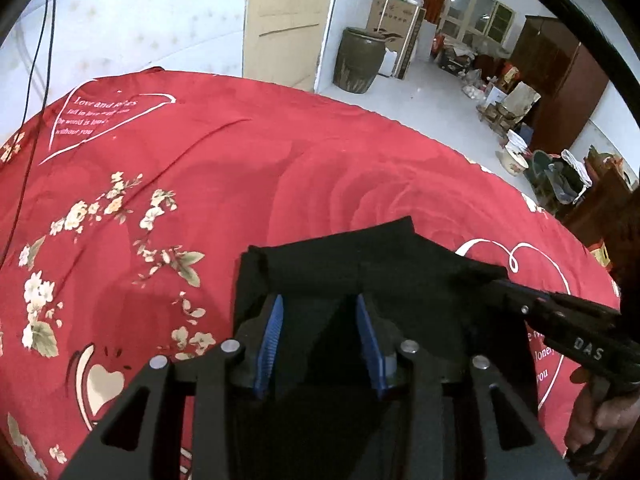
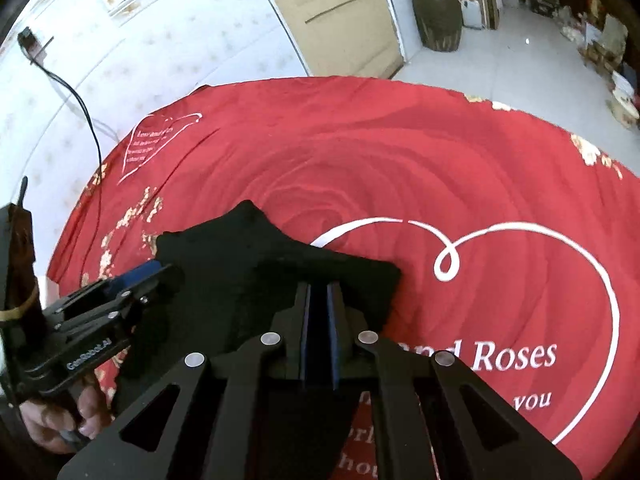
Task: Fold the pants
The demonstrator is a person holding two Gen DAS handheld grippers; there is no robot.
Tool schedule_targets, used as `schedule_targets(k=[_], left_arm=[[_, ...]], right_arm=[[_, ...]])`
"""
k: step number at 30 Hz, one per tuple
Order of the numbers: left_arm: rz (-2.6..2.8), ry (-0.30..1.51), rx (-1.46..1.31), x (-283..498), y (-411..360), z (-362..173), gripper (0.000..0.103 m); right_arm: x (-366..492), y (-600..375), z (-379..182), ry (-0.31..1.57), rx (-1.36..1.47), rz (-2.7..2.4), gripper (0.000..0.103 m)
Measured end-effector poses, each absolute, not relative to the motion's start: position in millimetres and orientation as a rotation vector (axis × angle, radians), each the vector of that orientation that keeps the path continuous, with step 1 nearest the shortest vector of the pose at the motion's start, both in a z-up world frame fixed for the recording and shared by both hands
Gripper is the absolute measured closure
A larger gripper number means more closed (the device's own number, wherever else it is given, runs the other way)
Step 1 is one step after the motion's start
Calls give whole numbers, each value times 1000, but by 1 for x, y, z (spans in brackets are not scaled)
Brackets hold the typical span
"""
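The black pants (image 1: 360, 256) lie in a folded bundle on the red bedspread (image 1: 200, 160). My left gripper (image 1: 320, 304) is open over the bundle, its blue pads apart with black cloth between and under them. My right gripper (image 2: 320, 292) is shut on the near right edge of the pants (image 2: 240, 256). The right gripper also shows in the left wrist view (image 1: 500, 280), pinching the pants' right corner. The left gripper shows in the right wrist view (image 2: 160, 272) at the pants' left side.
The red bedspread (image 2: 440, 160) with white heart and "Roses" print covers the bed. A black cable (image 2: 86, 120) hangs by the wall at left. Beyond the bed stand a dark jar (image 1: 358, 62), cardboard boxes (image 1: 394, 20) and brown cabinets (image 1: 560, 80).
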State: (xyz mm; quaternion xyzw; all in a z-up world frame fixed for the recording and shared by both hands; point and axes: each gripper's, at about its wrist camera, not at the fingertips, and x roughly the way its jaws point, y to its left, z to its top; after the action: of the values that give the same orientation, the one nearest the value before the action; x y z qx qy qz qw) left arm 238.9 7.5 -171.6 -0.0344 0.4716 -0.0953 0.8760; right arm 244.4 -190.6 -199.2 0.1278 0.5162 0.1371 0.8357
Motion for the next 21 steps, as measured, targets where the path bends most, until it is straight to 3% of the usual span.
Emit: schedule_targets(k=[21], left_arm=[[-168,1006,8,135,20,-135,61]], right_arm=[[124,-168,-167,1156,163,317,94]])
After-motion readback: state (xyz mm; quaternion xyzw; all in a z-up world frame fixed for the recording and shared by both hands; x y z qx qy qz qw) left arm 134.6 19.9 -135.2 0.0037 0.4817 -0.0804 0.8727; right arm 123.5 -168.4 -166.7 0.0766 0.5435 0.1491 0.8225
